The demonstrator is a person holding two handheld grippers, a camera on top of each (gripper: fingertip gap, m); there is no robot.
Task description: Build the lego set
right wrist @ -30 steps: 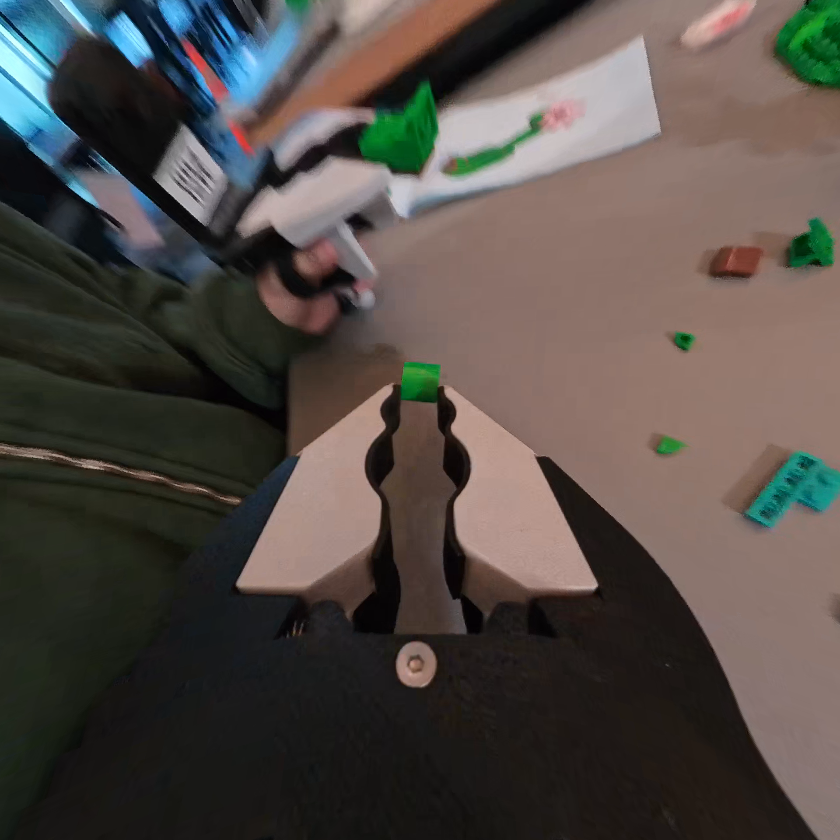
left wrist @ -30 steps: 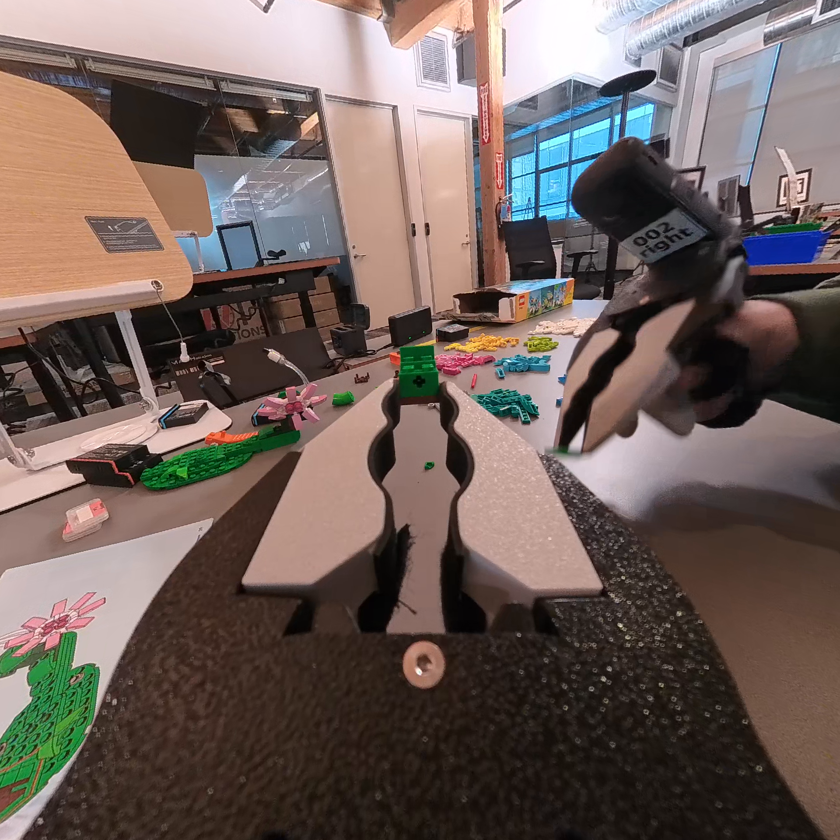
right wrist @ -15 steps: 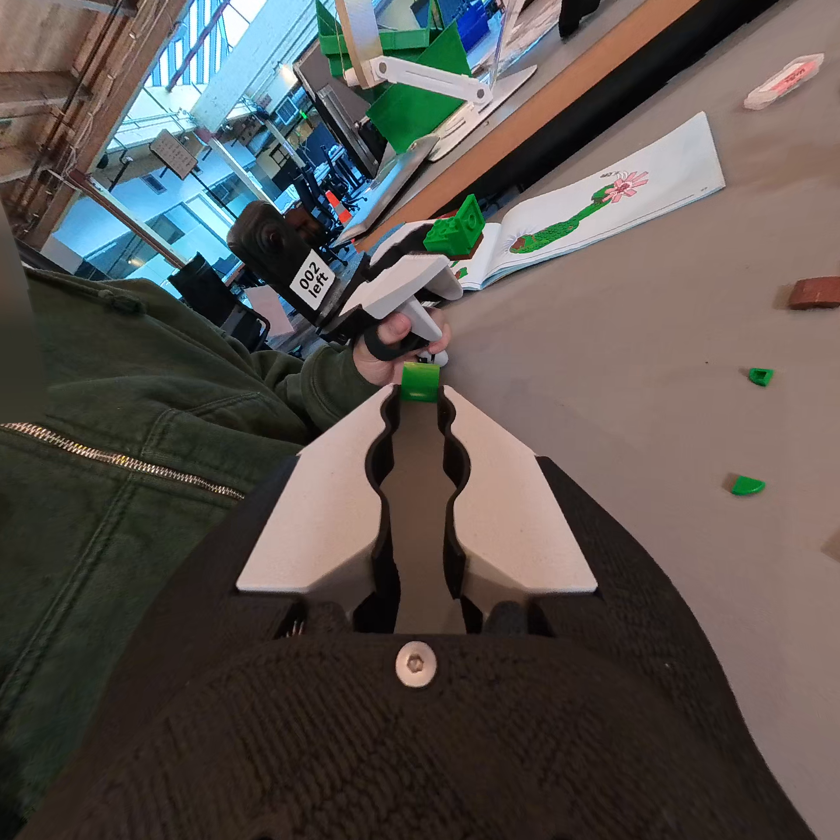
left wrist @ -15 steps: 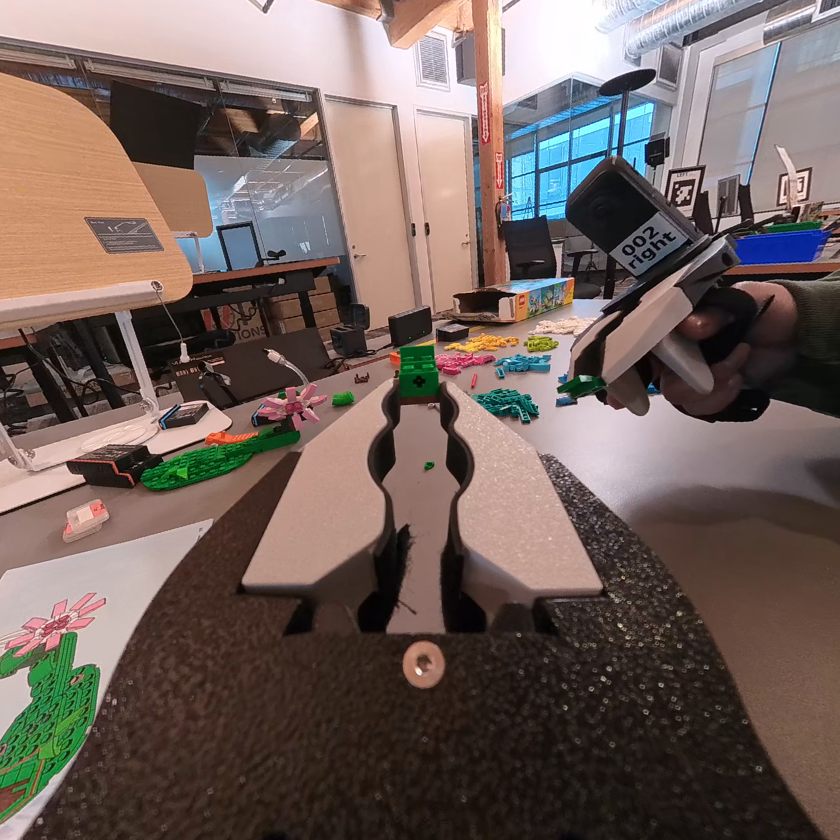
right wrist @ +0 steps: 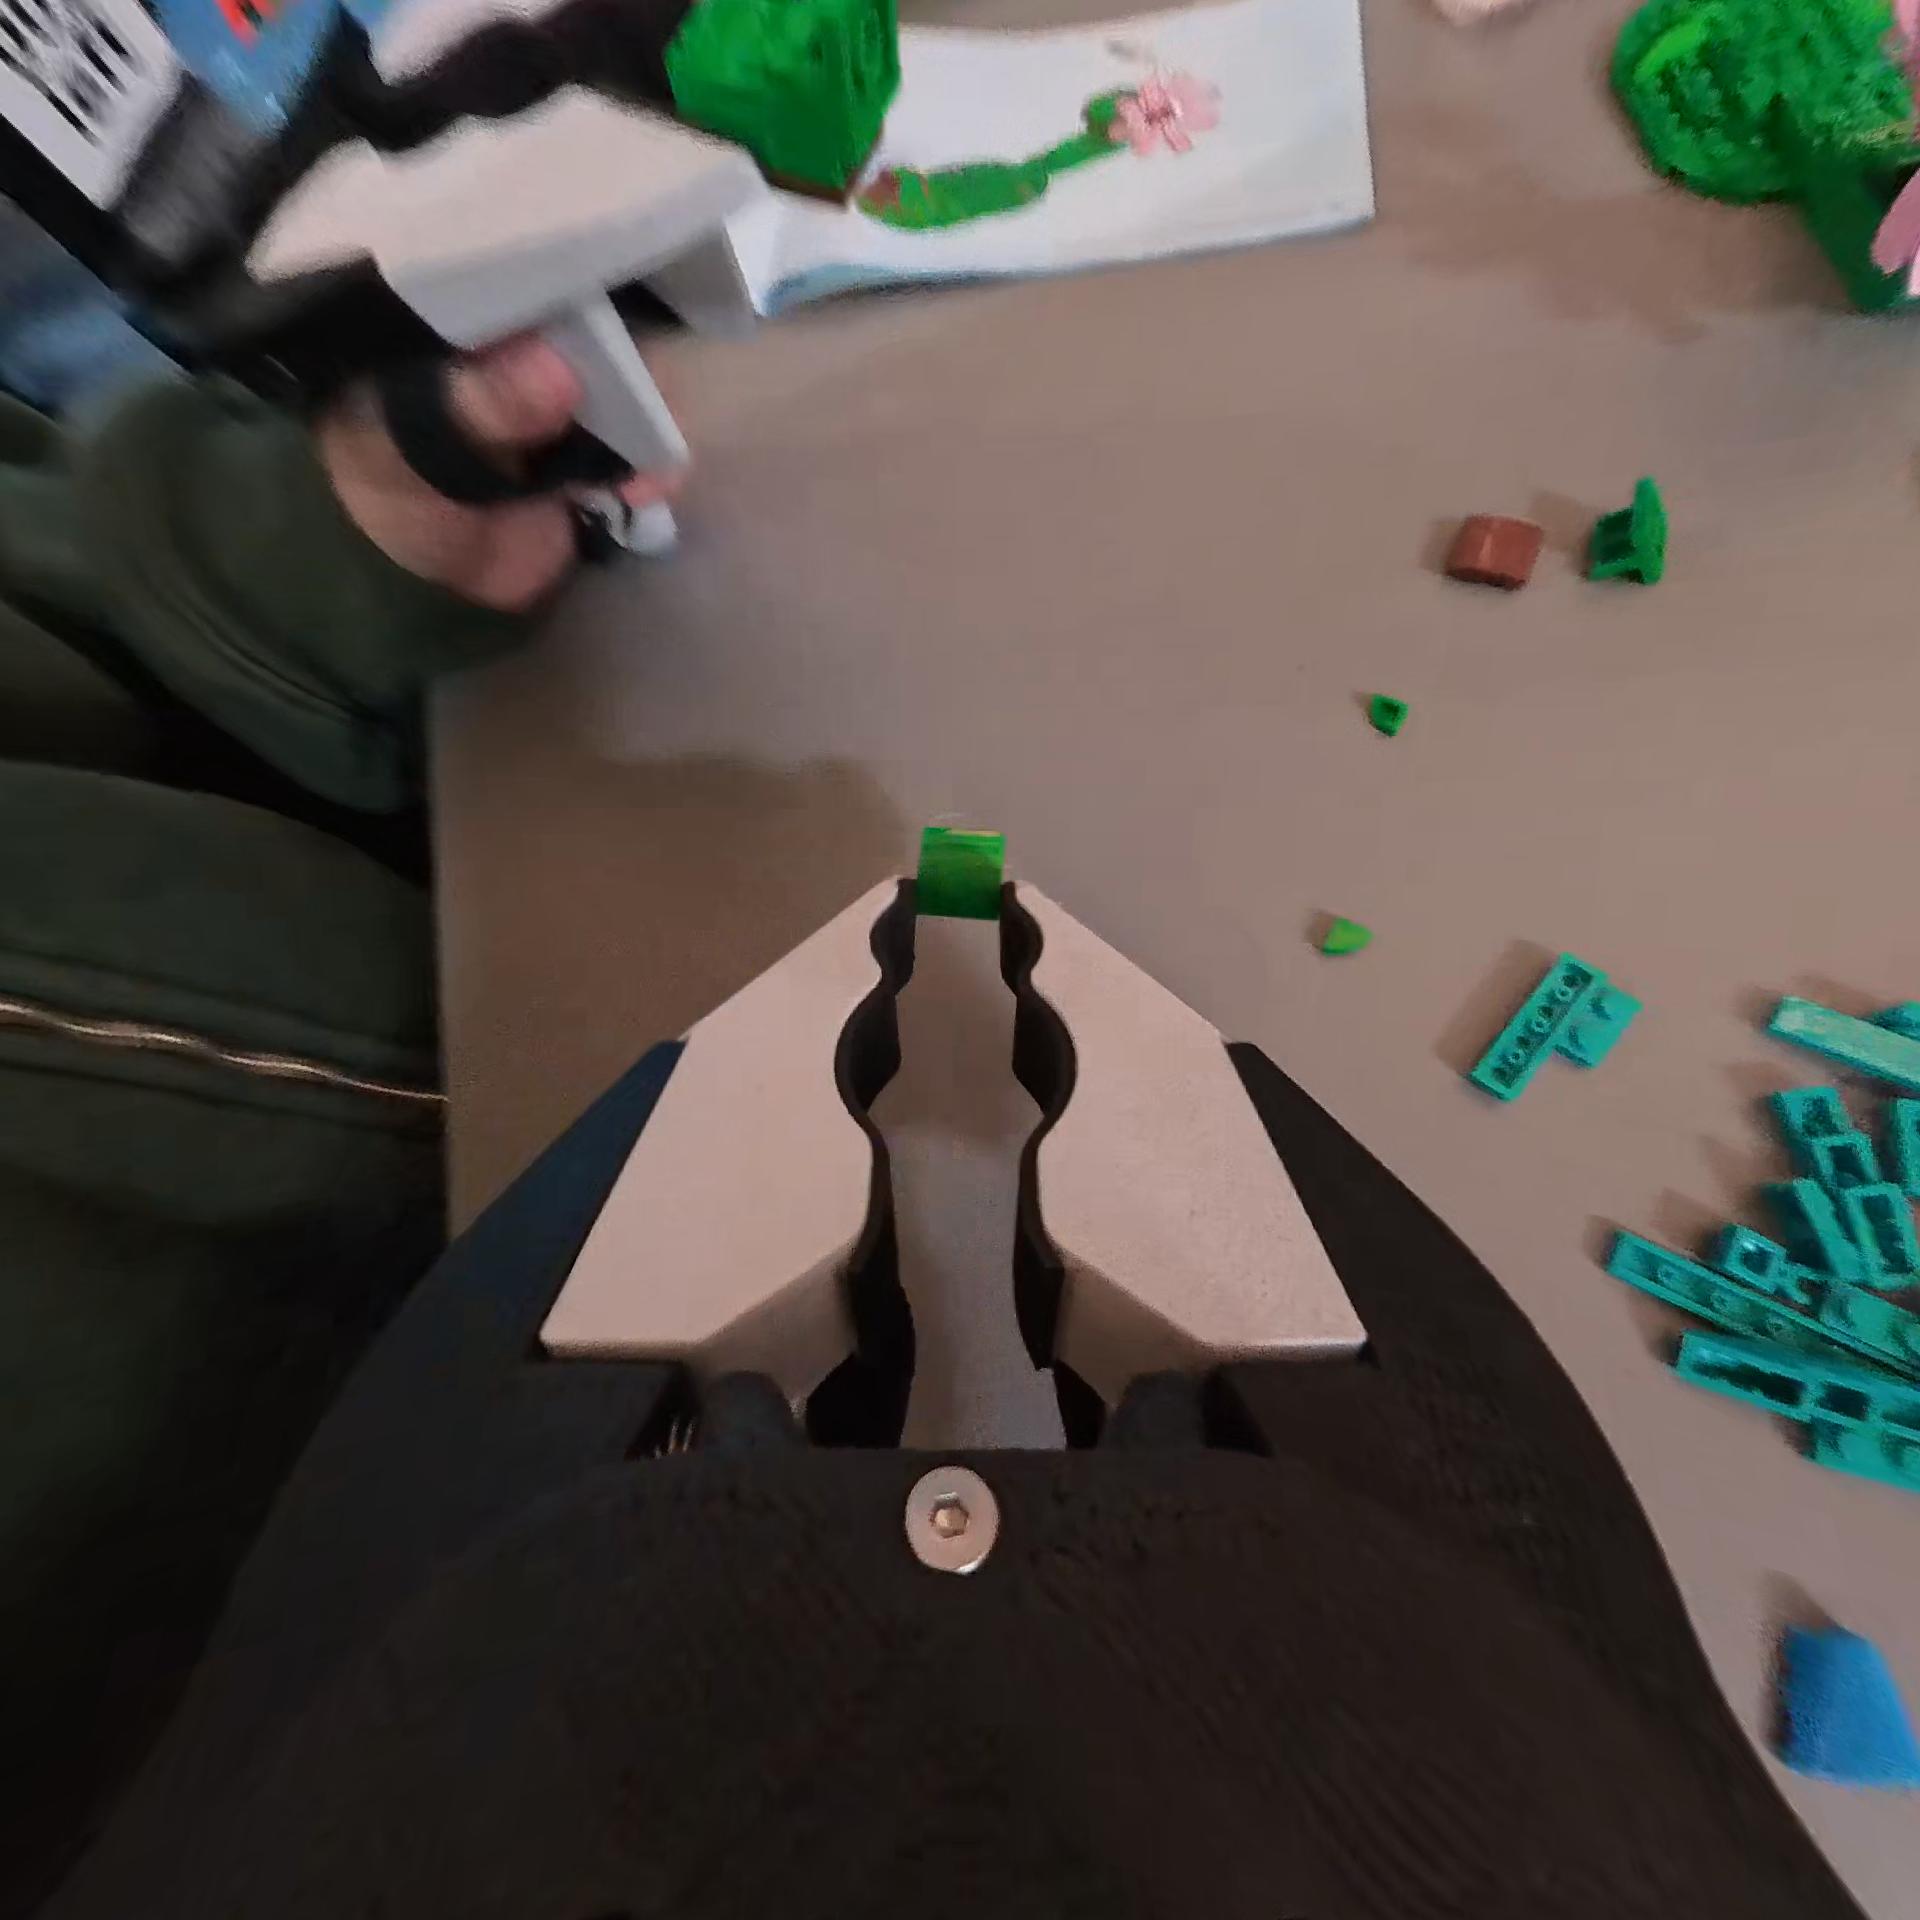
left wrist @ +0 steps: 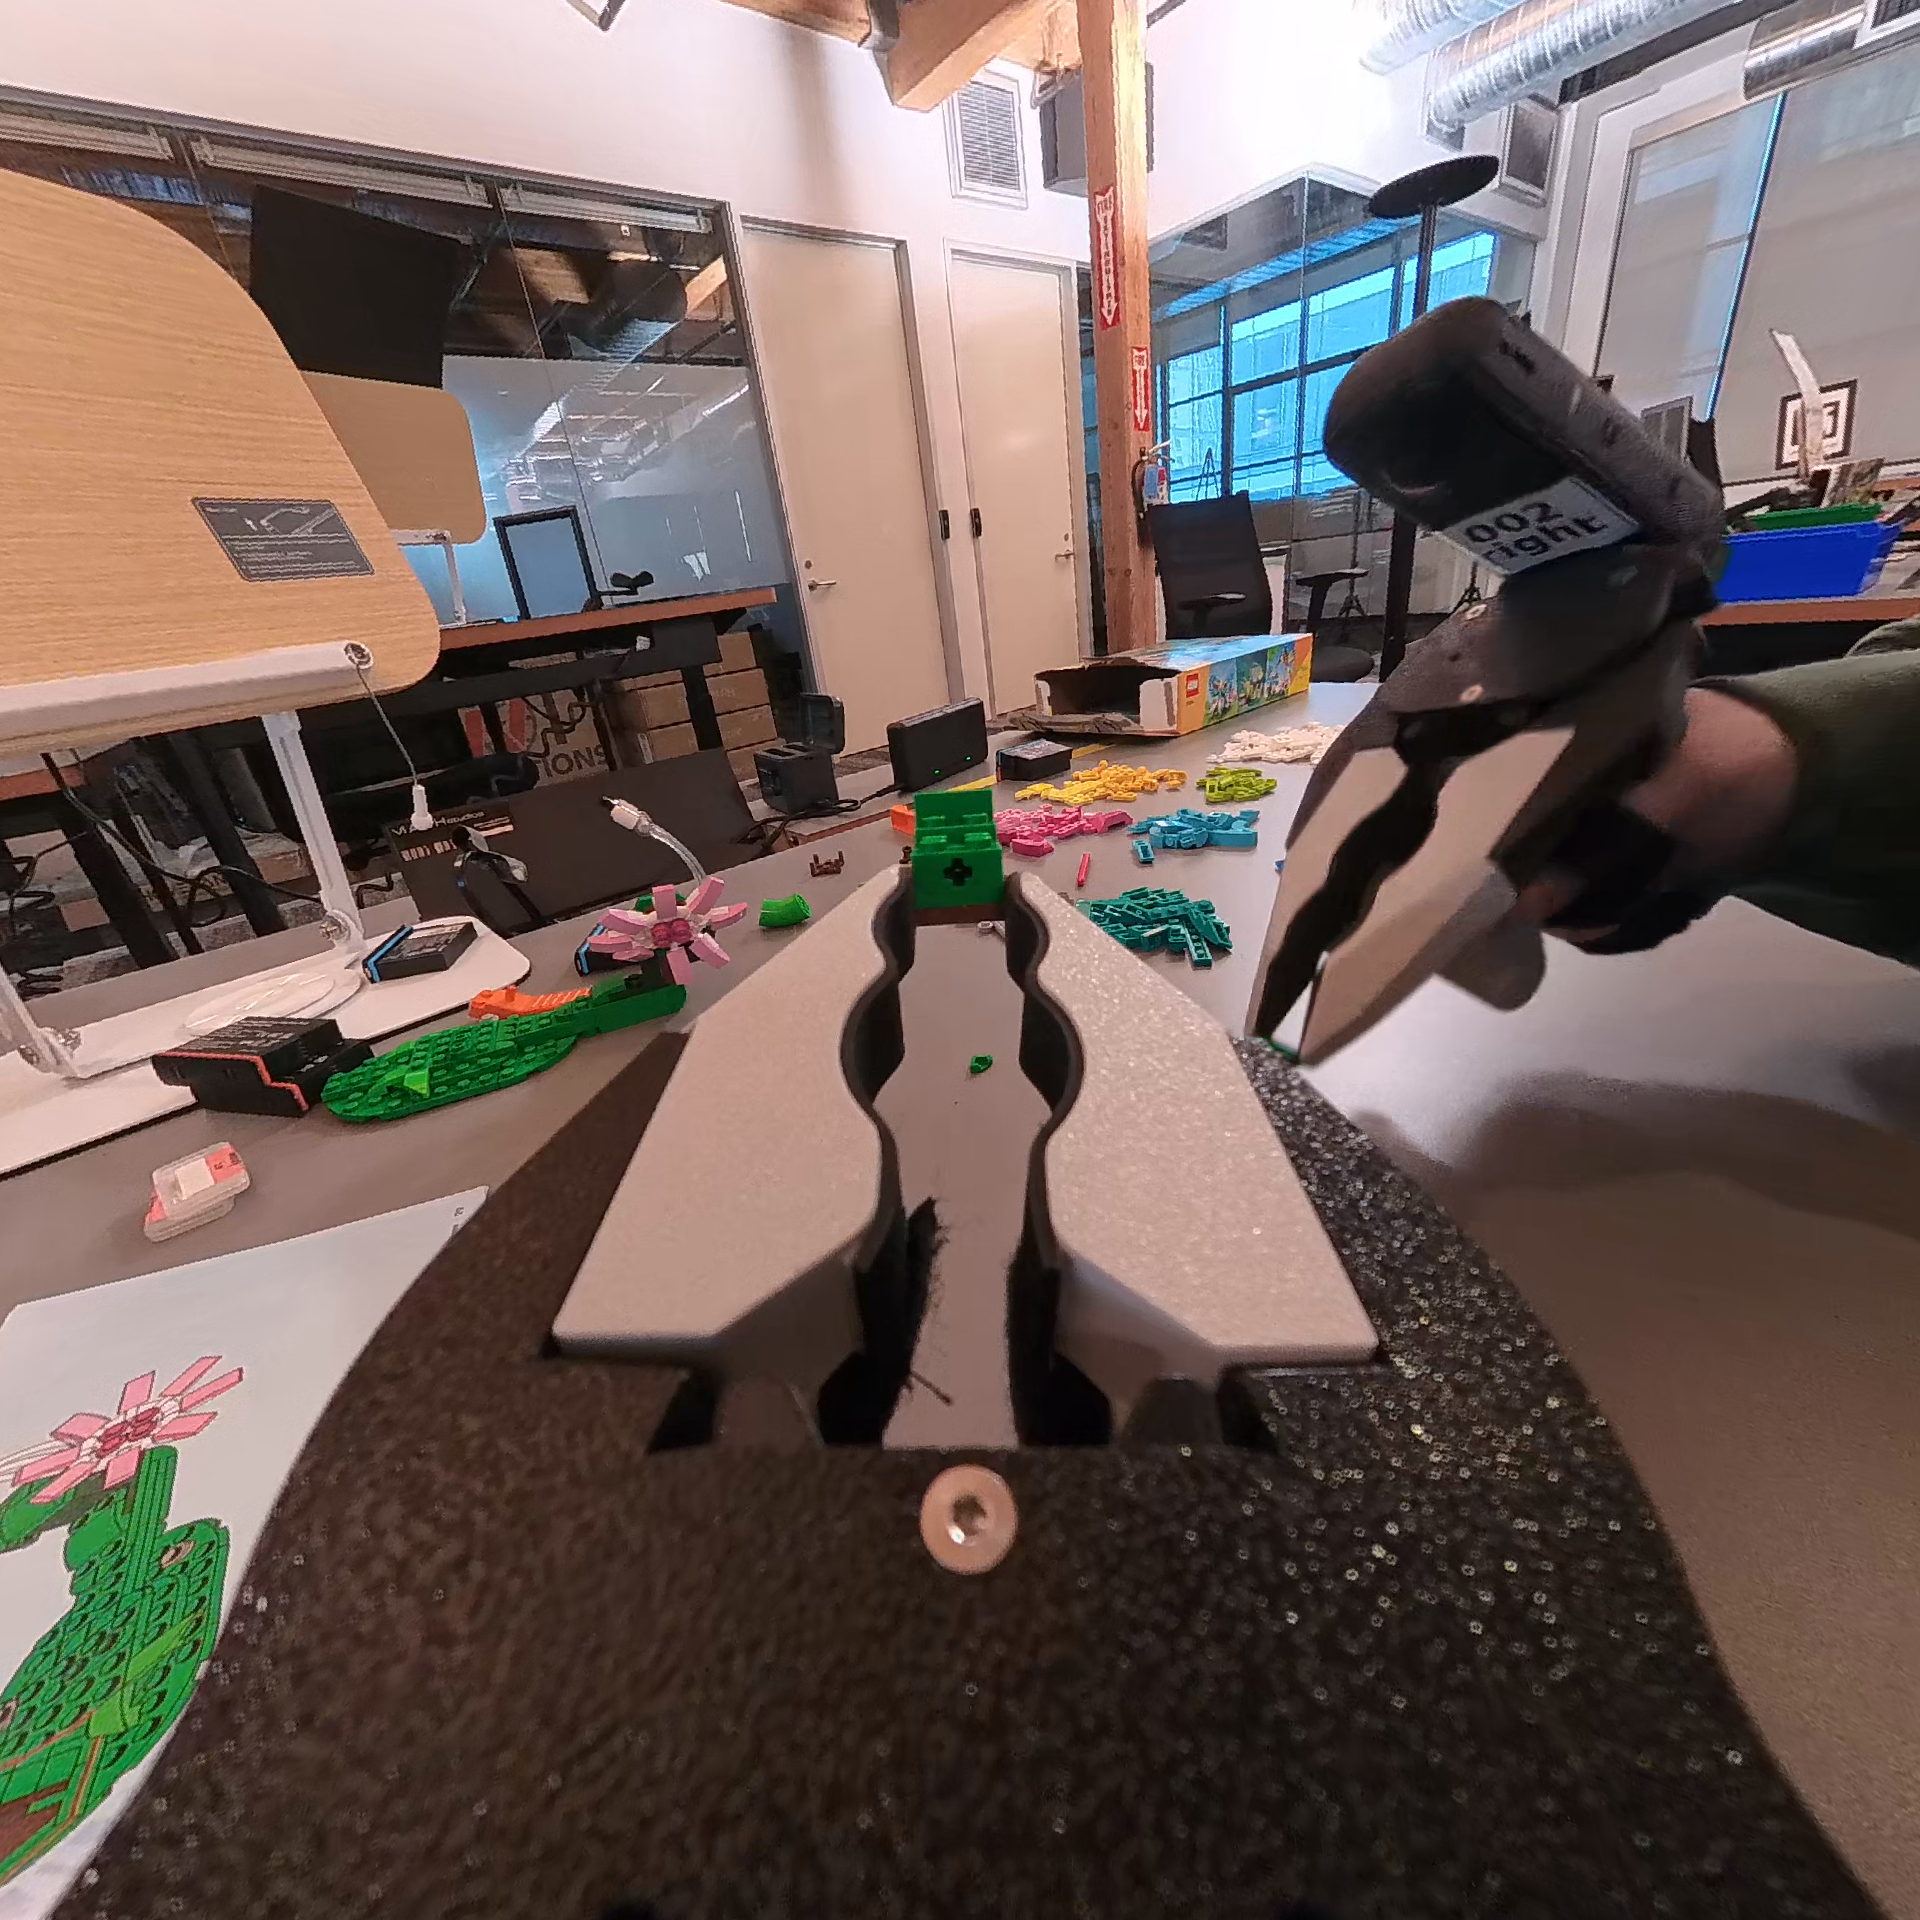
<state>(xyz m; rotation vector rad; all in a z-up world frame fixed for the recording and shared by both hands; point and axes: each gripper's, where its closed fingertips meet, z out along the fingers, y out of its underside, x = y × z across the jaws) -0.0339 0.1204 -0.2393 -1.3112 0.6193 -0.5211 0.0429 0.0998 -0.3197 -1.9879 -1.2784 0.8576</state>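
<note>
Between right gripper point(right wrist: 958, 896) jaws, small green piece point(right wrist: 961, 873) pinched: light, rigid, slippery, edge-held; left gripper point(left wrist: 956, 894) clamps green block point(left wrist: 957, 864).

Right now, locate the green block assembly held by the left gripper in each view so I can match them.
Left wrist view: green block assembly sits centre frame, clamped at the left gripper tips.
Right wrist view: it appears blurred at the top edge, left of centre.
Shared landmark: the instruction booklet, lower left in the left view, top centre in the right.
</note>
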